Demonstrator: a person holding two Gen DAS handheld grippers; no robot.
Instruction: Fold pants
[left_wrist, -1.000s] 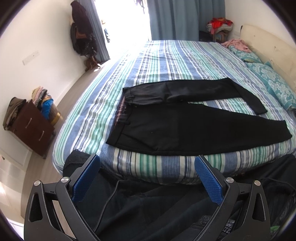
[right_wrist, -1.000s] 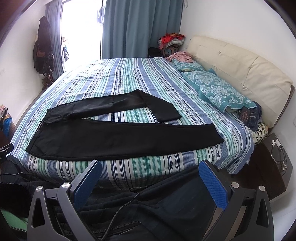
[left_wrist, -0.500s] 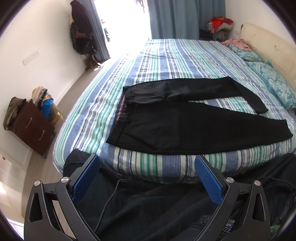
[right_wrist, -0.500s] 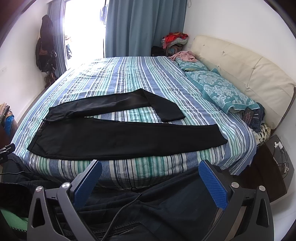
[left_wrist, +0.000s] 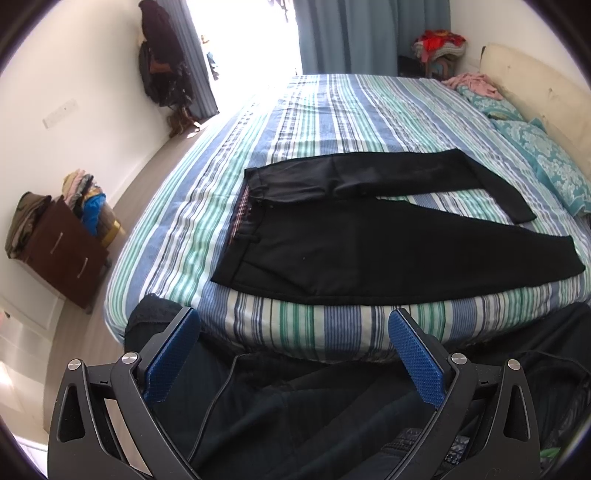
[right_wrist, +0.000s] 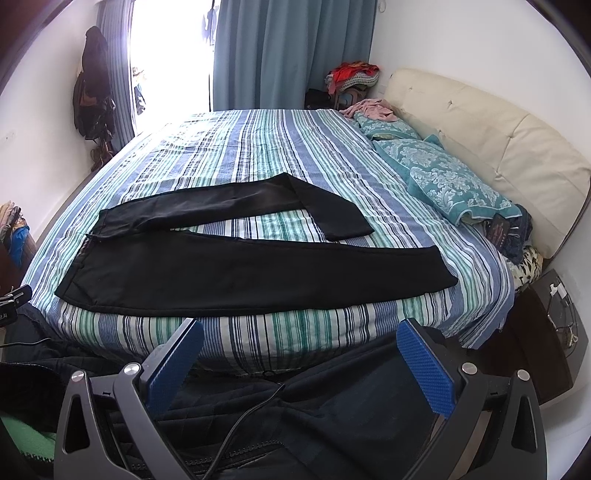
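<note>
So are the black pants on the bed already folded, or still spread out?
Spread out. The black pants lie flat on the striped bed, legs apart in a V; only the far leg's end bends back.

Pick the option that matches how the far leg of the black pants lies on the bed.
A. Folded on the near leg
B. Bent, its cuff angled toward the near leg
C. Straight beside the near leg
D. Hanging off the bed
B: the pants' far leg kinks partway, cuff turning toward the near leg.
</note>
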